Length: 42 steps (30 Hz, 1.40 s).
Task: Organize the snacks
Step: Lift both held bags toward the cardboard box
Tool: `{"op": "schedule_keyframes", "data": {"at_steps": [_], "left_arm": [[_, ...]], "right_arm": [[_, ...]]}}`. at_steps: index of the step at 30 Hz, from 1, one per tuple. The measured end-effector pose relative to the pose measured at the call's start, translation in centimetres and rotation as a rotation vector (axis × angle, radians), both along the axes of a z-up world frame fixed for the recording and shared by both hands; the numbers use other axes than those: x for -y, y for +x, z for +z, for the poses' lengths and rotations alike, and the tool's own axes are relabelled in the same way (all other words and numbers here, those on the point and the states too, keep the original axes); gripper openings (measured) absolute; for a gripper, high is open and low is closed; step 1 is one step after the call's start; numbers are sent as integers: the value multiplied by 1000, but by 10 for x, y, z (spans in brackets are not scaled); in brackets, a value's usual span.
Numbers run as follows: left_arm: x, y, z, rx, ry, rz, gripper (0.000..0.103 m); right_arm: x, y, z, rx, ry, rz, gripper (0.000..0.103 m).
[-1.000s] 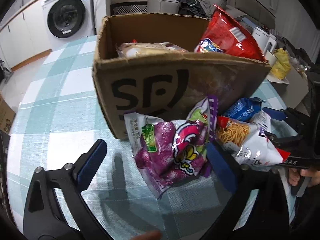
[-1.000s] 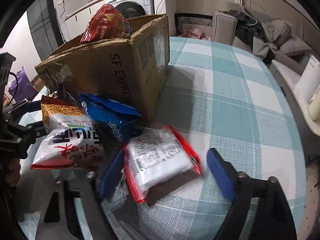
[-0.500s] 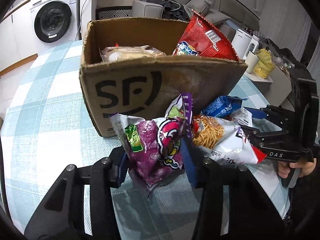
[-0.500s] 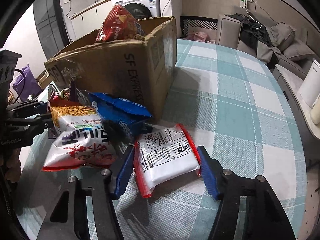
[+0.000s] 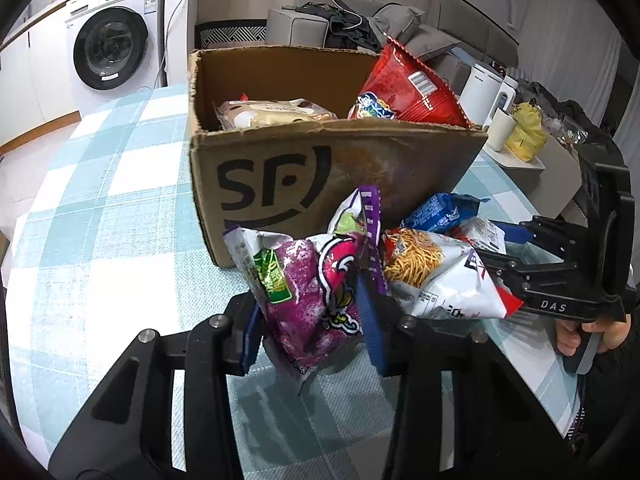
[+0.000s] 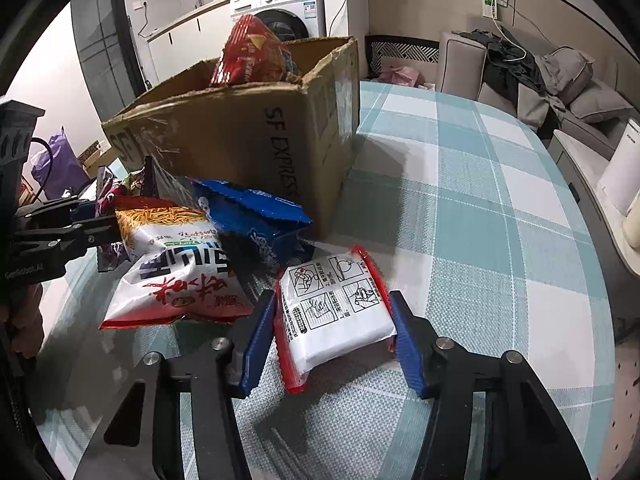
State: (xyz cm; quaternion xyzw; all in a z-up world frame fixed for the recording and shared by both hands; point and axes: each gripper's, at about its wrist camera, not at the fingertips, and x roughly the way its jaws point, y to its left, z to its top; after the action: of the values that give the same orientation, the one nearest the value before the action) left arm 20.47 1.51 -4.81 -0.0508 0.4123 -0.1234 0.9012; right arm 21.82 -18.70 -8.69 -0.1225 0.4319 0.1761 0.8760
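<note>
My left gripper (image 5: 308, 300) is shut on a purple snack bag (image 5: 304, 272), whose lower corner hangs just above the checked cloth in front of the cardboard box (image 5: 280, 184). The box holds a red chip bag (image 5: 404, 92) and a beige packet (image 5: 272, 114). My right gripper (image 6: 332, 300) is closing on a white noodle packet with red edges (image 6: 332, 320); both blue pads touch its sides. A white-and-red noodle-snack bag (image 6: 176, 264) and a blue bag (image 6: 248, 216) lie between the two grippers, against the box (image 6: 240, 152).
The table with the teal-checked cloth (image 6: 480, 184) stretches to the right of the box. A washing machine (image 5: 112, 48) stands behind the table, and a white kettle (image 5: 480, 92) sits on a side unit. A sofa with clothes (image 6: 540, 72) is at the back right.
Both grippers' jaws have closed in from wide apart. The left one now pinches the purple bag and has raised it a little; the right one's pads have come against the noodle packet.
</note>
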Motion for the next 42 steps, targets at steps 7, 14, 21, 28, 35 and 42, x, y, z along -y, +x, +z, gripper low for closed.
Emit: {"op": "schedule_keyframes", "data": {"at_steps": [7,14,21,28,35,42], "left_arm": [[-10,-13,9,16,-5,15,39],[-11,-23,21,39,-4,23,39],[-13,-37,38,71,-1,28,39],[-17,-47,55,96,1,33,39],[-18,-53,72,135,8,40,39],[-20,-56,94,173,12,49,39]], "right_arm": [[3,-9,7,17,4,-8,55],[2,-20,20,53,-2,-5,55],[-5,-26,36,91,-3,9,55],[-13,-31,49,117,-1,30,55],[-20,-38,67,153,14,49,55],[-27,-42,84,175,46,62,55]]}}
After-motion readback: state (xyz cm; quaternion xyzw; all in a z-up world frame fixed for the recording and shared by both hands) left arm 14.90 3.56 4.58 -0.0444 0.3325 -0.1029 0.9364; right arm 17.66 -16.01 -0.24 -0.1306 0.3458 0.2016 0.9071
